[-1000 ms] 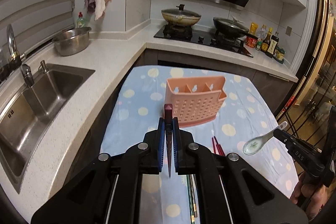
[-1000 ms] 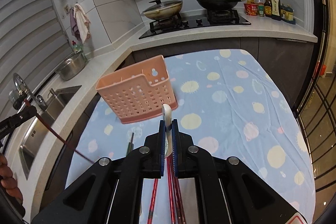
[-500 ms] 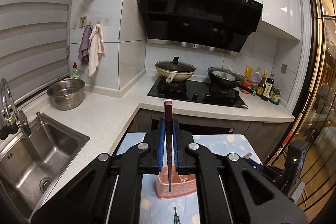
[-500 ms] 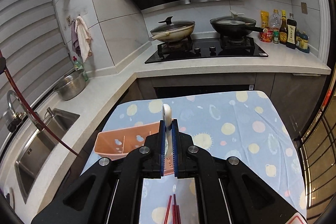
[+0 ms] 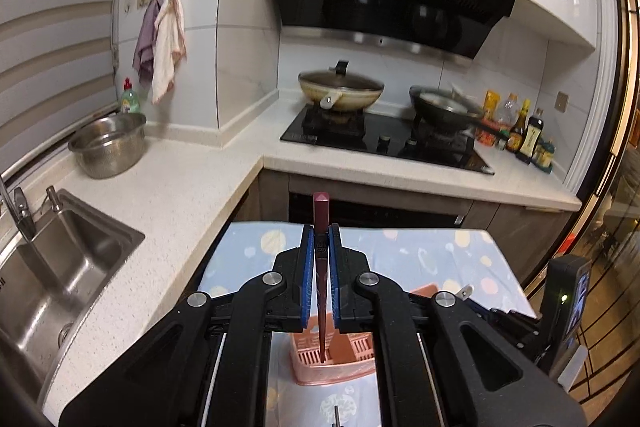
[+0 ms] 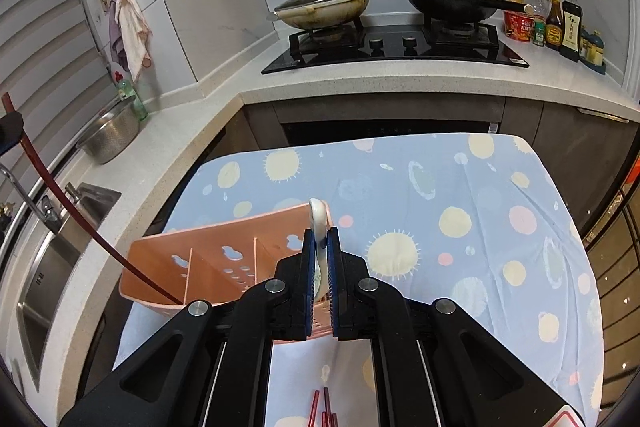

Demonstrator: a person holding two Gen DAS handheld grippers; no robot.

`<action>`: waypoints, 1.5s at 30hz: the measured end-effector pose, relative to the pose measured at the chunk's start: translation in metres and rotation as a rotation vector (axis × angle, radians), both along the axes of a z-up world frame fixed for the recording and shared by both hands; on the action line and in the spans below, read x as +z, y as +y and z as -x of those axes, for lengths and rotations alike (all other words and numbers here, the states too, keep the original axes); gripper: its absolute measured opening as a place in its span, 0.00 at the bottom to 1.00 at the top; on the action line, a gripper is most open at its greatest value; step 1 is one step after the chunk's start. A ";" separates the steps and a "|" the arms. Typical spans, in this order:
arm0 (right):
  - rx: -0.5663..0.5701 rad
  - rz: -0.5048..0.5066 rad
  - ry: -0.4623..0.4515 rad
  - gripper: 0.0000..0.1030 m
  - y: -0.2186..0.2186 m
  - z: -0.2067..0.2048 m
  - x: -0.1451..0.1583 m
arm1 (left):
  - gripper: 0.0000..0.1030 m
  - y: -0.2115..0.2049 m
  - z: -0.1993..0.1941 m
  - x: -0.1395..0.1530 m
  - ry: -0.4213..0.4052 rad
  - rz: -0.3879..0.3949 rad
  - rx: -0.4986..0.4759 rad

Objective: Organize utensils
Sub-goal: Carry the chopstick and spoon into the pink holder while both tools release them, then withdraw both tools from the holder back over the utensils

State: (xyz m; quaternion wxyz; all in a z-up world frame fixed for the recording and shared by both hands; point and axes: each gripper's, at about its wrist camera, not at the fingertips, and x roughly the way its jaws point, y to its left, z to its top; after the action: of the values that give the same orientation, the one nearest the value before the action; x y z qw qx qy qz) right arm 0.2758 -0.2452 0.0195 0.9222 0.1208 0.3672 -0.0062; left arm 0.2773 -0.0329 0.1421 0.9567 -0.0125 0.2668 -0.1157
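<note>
your left tool point(image 5: 321, 267) is clamped on a dark red chopstick point(image 5: 321, 291), held near its thick end, with the thin tip reaching down into the pink utensil caddy point(image 6: 208, 267). from the right wrist view that tip sits inside the leftmost compartment, against the near wall. your right tool point(image 6: 320, 267) is closed on a white ceramic spoon point(image 6: 319, 223), handle end up, hanging over the right part of the caddy. the caddy stands on the counter point(image 6: 460, 195), under the blue spotted cloth.

what could go wrong: the chopstick leans steeply, so if you let go now it may lever against the rim and tip the light caddy or slide out. stand it more upright first. the spoon is smooth and held by a thin section; it could swivel between the pads, and a drop from here might chip it or miss its slot. both tools work close together over one small caddy, so they could knock each other.

hard to make out: the spoon's bowl is hidden behind the right tool, so i cannot tell which compartment it is over, or whether it is inside yet. more red chopsticks point(image 6: 325, 409) lie on the cloth below, cut off by the frame, their number unclear.
</note>
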 end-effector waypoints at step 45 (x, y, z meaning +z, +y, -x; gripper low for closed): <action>0.000 0.027 0.133 0.43 0.032 0.273 -0.062 | 0.54 0.039 0.202 -0.138 0.255 -0.183 0.094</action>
State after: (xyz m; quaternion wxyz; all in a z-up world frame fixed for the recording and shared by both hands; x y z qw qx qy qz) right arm 0.0023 -0.2131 -0.0423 0.8974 0.1076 0.4275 -0.0191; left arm 0.0753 0.0057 0.0036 0.9165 0.0476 0.3947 -0.0432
